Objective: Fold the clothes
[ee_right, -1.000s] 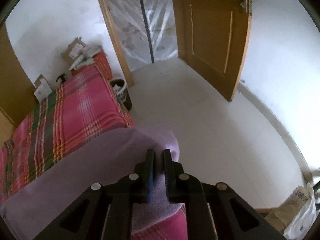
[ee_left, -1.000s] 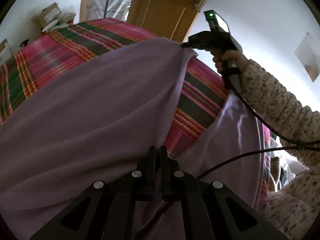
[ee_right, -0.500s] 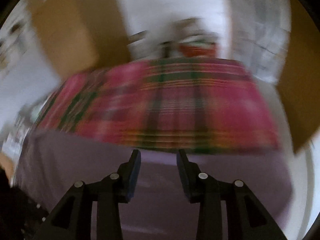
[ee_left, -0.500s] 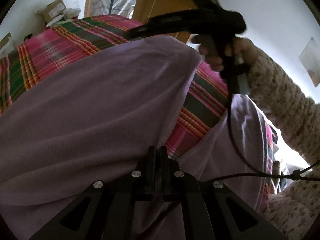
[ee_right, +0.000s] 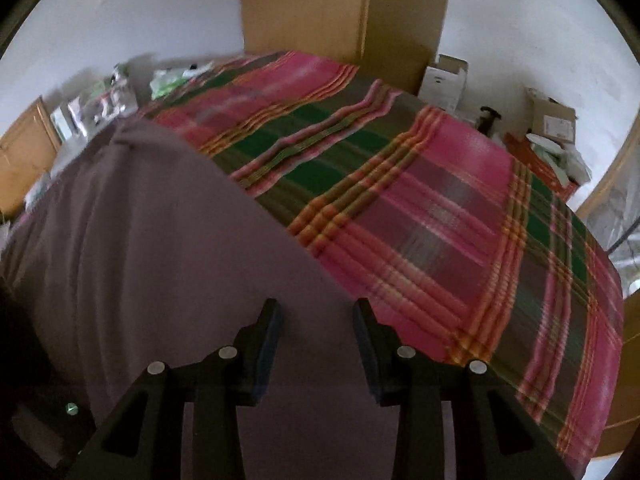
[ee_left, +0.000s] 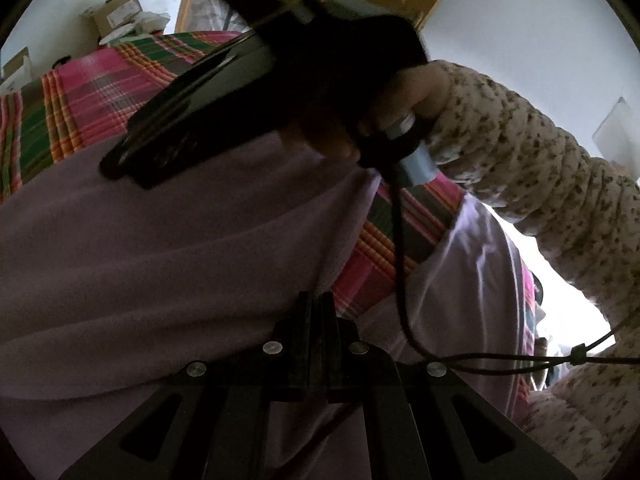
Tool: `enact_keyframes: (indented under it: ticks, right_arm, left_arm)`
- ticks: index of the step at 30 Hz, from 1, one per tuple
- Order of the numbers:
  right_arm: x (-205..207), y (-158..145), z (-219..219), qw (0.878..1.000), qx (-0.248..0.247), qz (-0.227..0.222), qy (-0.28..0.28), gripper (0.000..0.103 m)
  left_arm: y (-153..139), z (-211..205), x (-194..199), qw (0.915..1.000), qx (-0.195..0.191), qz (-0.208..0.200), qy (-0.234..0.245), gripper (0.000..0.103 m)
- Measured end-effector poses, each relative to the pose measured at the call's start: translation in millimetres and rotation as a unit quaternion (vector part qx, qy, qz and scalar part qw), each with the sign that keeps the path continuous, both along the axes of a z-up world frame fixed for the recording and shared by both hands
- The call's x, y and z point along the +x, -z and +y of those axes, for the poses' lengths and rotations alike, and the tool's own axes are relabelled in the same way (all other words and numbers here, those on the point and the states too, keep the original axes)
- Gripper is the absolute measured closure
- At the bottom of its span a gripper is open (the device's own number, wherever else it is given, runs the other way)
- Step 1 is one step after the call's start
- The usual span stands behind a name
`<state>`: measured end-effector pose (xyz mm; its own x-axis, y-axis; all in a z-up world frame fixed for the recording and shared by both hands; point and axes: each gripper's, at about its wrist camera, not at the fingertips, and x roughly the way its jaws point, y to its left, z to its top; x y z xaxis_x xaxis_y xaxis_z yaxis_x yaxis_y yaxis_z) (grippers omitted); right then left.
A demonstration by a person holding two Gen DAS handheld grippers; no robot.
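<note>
- Left gripper (ee_left: 316, 308): jaws pressed together, pinching the lilac garment (ee_left: 180, 240).
- Right gripper (ee_right: 316, 320): jaws wide apart, empty, above the garment on the plaid bedspread (ee_right: 440, 208).

There is one purple cloth (ee_right: 168, 248) and one plaid blanket (ee_right: 420, 200) under it. I count two grippers: the left gripper (ee_left: 316, 320) and the right gripper (ee_right: 316, 332). One hand (ee_left: 404, 92) with one spotted sleeve (ee_left: 532, 160) shows. Beyond the blanket stand about three cardboard boxes (ee_right: 552, 120).
</note>
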<state>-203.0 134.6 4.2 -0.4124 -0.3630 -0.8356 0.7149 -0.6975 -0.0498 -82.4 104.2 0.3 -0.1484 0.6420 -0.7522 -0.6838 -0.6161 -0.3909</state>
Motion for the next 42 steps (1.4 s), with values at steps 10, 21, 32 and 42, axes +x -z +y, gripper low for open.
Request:
enact_keyframes:
  ticks: [10, 21, 32, 42]
  right_arm:
    - [-14.0, -5.5, -2.5, 0.999, -0.006, 0.025, 0.035, 0.102]
    - [-40.5, 0.1, 14.0, 0.994, -0.025, 0.005, 0.107, 0.103]
    - [-24.9, -5.4, -27.3, 0.999, -0.018, -0.019, -0.022, 0.074]
    - [-34.8, -9.5, -31.7, 1.0, -0.014, 0.003, 0.003, 0.102]
  left_arm:
    - [1.2, -1.9, -0.2, 0.9999, 0.01, -0.005, -0.003, 0.099]
    - [11.2, 13.3, 1.4, 0.9999, 0.01, -0.006, -0.006, 0.099]
    - [16.5, 25.0, 2.2, 0.9999, 0.009, -0.008, -0.006, 0.099]
    - [22.7, 36.4, 2.3, 0.9999, 0.013, -0.01, -0.006, 0.099]
